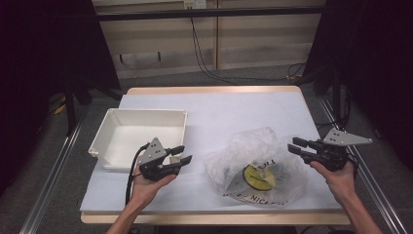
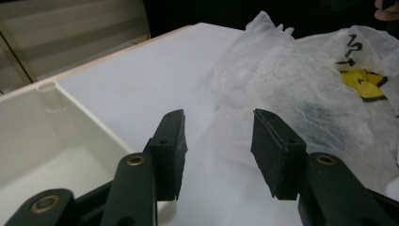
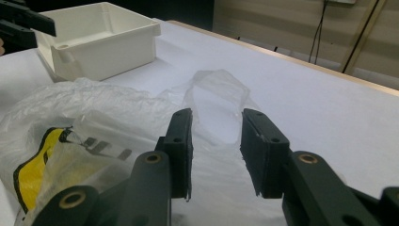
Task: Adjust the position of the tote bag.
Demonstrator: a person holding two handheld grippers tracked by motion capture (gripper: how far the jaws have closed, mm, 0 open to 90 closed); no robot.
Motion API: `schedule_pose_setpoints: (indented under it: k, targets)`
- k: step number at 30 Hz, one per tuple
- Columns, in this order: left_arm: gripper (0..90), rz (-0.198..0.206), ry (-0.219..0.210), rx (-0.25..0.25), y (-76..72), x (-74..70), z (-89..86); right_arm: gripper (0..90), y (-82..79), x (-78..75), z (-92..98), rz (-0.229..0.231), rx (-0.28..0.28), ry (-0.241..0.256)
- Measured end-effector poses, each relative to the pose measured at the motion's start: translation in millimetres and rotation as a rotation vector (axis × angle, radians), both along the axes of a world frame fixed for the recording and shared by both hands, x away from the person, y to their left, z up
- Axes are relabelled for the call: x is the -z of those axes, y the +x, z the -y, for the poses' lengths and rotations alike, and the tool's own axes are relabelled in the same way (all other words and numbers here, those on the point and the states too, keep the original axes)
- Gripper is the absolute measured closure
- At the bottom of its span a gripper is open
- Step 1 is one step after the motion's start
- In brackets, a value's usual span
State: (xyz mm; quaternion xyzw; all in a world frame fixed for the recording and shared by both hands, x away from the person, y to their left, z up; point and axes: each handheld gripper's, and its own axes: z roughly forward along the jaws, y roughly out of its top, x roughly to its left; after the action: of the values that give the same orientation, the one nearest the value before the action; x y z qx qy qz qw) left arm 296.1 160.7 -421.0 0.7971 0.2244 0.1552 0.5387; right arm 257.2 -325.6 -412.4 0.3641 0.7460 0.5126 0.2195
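White covering spreads over the table (image 1: 214, 109), dark curtains at both sides. On its near right part lies a crumpled clear plastic bag (image 1: 255, 165) with a yellow-and-black print, flat and untouched. The left gripper (image 1: 181, 155) hovers just beside the bag's left edge, the right gripper (image 1: 296, 145) near its right shoulder; both have jaws parted and hold nothing. This looks like the approach before a grasp; next, each would need to pinch a fold of film. A white tray (image 1: 108, 127) sits left, empty.
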Motion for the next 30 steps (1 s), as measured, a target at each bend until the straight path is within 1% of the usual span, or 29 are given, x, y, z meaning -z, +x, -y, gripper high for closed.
schedule_pose_setpoints:
  k: [1, 3, 6, 8, 12, 13, 14, 15, 16, 17, 18, 22, 23, 25, 28, 30]
  targets:
    - [56.2, -0.012, -0.013, 0.007, 1.6, -1.2, 2.6, 63.8, 2.6, -0.1, -2.1, 0.001, -0.007, -0.003]
    - [57.8, 0.000, -0.007, 0.022, 5.6, -5.6, 8.9, 63.9, 6.5, -0.5, -5.6, -0.002, -0.012, -0.013]
    - [60.6, -0.008, -0.015, 0.051, 12.5, -11.4, 20.8, 65.3, 13.8, -0.5, -8.8, -0.007, -0.011, -0.041]
    - [63.3, -0.005, -0.005, 0.064, 16.1, -12.5, 26.9, 65.6, 19.7, 0.3, -7.5, -0.012, -0.008, -0.051]
    - [64.7, -0.030, -0.001, 0.102, 23.3, -9.1, 40.4, 62.1, 33.5, 4.9, -7.0, -0.031, -0.009, -0.068]
    - [64.9, -0.034, -0.009, 0.102, 23.7, -7.1, 43.3, 61.1, 37.8, 6.9, -7.4, -0.040, -0.012, -0.067]
    - [64.9, -0.037, 0.002, 0.107, 24.4, -5.4, 45.1, 59.9, 42.2, 9.0, -8.2, -0.045, -0.015, -0.076]
    - [64.8, -0.045, -0.002, 0.113, 24.7, -3.1, 47.2, 58.3, 46.9, 11.3, -9.5, -0.053, -0.007, -0.083]
    - [64.6, -0.047, 0.010, 0.117, 24.9, -1.5, 48.5, 58.2, 52.0, 13.6, -10.8, -0.065, -0.015, -0.084]
    - [63.3, -0.046, 0.024, 0.112, 24.8, -0.5, 49.1, 57.1, 56.9, 15.8, -12.8, -0.067, -0.014, -0.095]
    - [63.0, -0.051, 0.014, 0.117, 25.2, 0.9, 49.2, 56.1, 61.5, 17.5, -14.8, -0.078, -0.011, -0.106]
    - [58.7, -0.061, 0.008, 0.105, 25.3, 2.7, 47.0, 53.9, 77.9, 25.3, -20.2, -0.105, -0.014, -0.101]
    - [56.5, -0.062, 0.008, 0.103, 25.3, 2.6, 46.1, 53.9, 81.2, 27.4, -21.3, -0.111, -0.019, -0.096]
    - [50.6, -0.064, -0.001, 0.097, 25.3, 1.9, 44.8, 54.0, 85.5, 31.9, -24.6, -0.124, -0.020, -0.102]
    - [47.5, -0.064, -0.010, 0.086, 25.7, 1.4, 42.7, 56.5, 89.1, 35.5, -26.0, -0.148, -0.032, -0.109]
    - [45.6, -0.064, -0.011, 0.076, 26.1, 1.6, 41.0, 61.5, 90.4, 37.3, -24.8, -0.162, -0.041, -0.081]
